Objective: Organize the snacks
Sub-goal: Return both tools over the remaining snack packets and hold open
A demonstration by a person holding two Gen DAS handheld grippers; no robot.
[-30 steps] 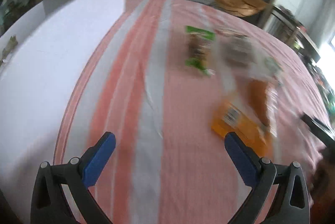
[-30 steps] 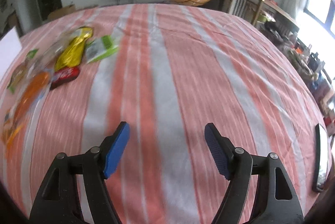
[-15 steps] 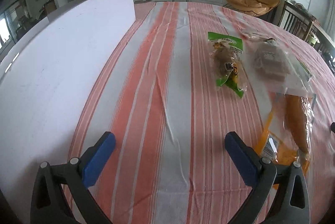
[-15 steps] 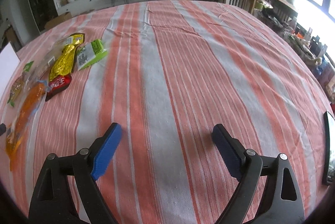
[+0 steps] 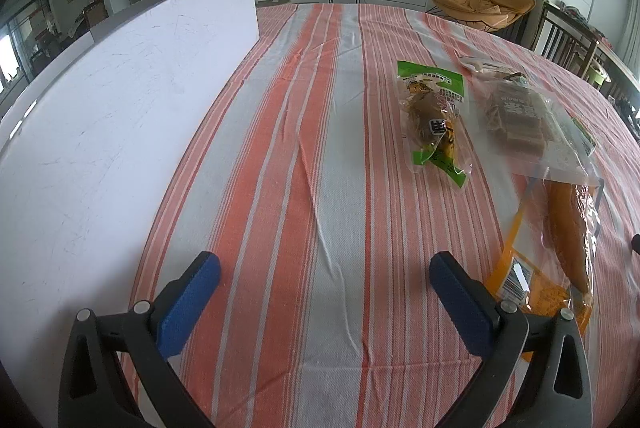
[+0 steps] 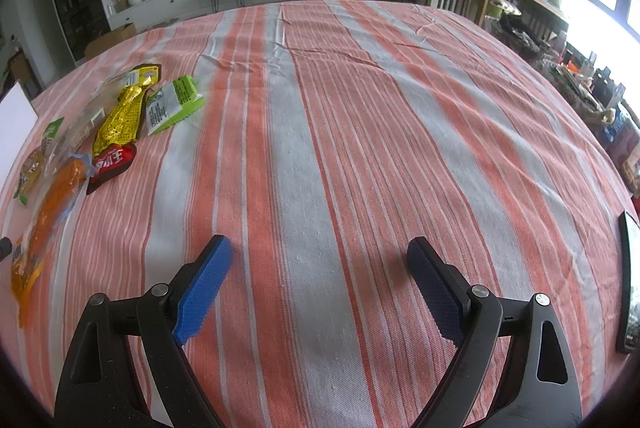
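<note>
- While both pairs of tongs hang over the striped tabletop [image 5: 332,131], nothing is held: the left tongs [image 5: 325,270] are spread wide apart over bare cloth, and the right tongs [image 6: 320,254] are likewise spread wide, with only cloth between their blue pads.
- The white board [image 5: 120,115] is taken as landmark; it is seen standing along the left edge of the tabletop.
- A green-topped snack pack [image 5: 434,121] is laid flat well to the right of the board, its long axis running away from the camera, green header at the far end.
- Just beyond it, farther from the board, a clear pack of brown pieces [image 5: 524,115] is laid, its near edge overlapping the orange sausage pack [image 5: 560,228].
- The orange sausage pack is stretched lengthwise toward the camera, its barcode end nearest the left tongs.
- In the right wrist view, a gold-and-red pack [image 6: 120,123] is seen farther still from the board, pointing away from the camera, with a small green-and-white pack [image 6: 172,103] just beside it.
- Compared with a second ago, the left view is sharp rather than blurred, and the right tongs have been opened wider.
</note>
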